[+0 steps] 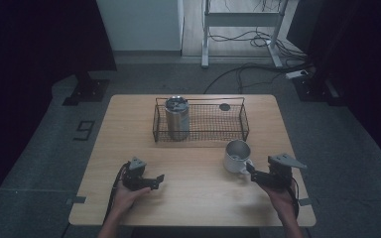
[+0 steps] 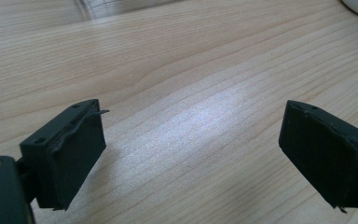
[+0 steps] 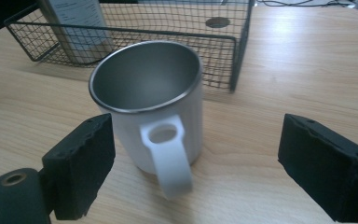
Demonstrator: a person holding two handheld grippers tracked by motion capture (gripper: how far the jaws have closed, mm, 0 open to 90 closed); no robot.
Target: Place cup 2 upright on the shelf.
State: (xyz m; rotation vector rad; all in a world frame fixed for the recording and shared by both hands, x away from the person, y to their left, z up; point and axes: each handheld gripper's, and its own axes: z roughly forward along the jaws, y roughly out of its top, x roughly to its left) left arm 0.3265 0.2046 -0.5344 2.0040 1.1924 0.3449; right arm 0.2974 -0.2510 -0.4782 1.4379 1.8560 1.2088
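Table (image 1: 129, 124): one, rectangular, pale wood with fine straight grain, rounded corners.

Left gripper (image 1: 159, 179): one, black, held low at about 7 o'clock on the table, grey three-cornered plate on top, cable trailing back. In the left gripper view (image 2: 193, 149) its two blocky matte jaws stand apart with bare wood between them; nothing is held.

Basket (image 1: 243, 119): one, dark wire mesh, oblong, at 12 o'clock on the table.

Tumbler (image 1: 177, 118): one, brushed metal, tall cylinder, upright in the basket's left end; printed label seen in the right gripper view (image 3: 77, 18).

Disc (image 1: 224, 106): one, small, dark, round, lying in the basket's right end.

Mug (image 1: 237, 156): one, white outside, grey metal inside, round with a looped handle, upright on the table at about 4 o'clock, just in front of the basket.

Right gripper (image 1: 248, 169): one, black, at 5 o'clock, jaws wide apart. In the right gripper view (image 3: 196, 158) the mug's handle (image 3: 168, 158) points between the jaws, untouched.
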